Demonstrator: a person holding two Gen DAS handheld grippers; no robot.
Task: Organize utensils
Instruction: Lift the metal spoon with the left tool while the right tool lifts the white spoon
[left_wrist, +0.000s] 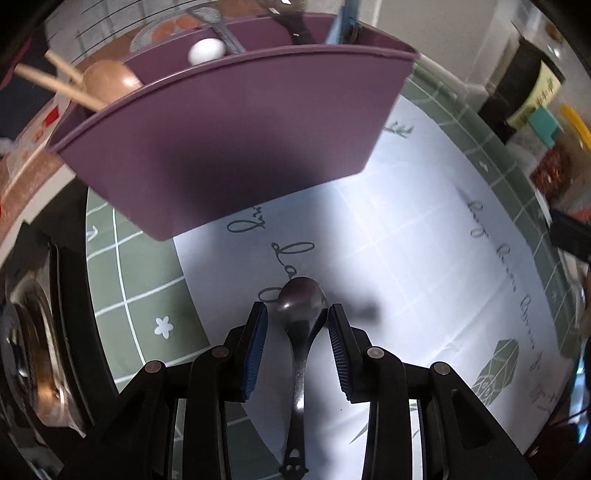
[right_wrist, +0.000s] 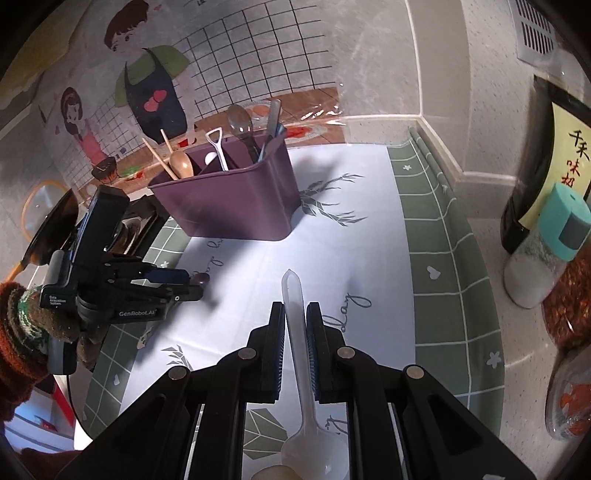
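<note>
On the left wrist view, a purple utensil caddy (left_wrist: 236, 140) fills the upper frame, standing on a white-and-green printed mat (left_wrist: 424, 258) spread over the counter; wooden chopsticks (left_wrist: 55, 83) and a wooden spoon (left_wrist: 110, 79) lean out of its left compartment, a white spoon bowl (left_wrist: 206, 50) shows in the middle one, and dark handles rise at the far right, too blurred to name. A stove burner (left_wrist: 33, 350) sits off the mat's left edge, and jars and a dark bottle (left_wrist: 524, 85) crowd the right. The caddy's near wall stands squarely ahead of the left gripper (left_wrist: 297, 314), whose blue pads are spread apart with a dark metal spoon (left_wrist: 301, 325) lying on the mat between them, bowl forward toward the caddy, handle running back under the camera; the right pad sits just beside the bowl's edge, and whether it touches cannot be told. On the right wrist view, the same caddy (right_wrist: 229, 199) stands farther off at the mat's back, before a cartoon-printed wall covering (right_wrist: 147, 85), holding the chopsticks, wooden spoon, a white shovel-shaped spoon (right_wrist: 218, 147) and a metal spoon (right_wrist: 240, 123). A teal-capped shaker (right_wrist: 543, 247) and dark bottle stand on the right. The left gripper (right_wrist: 195, 282) reaches in from the left, held by a gloved hand (right_wrist: 26, 325). The right gripper (right_wrist: 295, 314) pinches the handle of a translucent plastic spoon (right_wrist: 297, 332), bowl toward the camera, above the mat.
</note>
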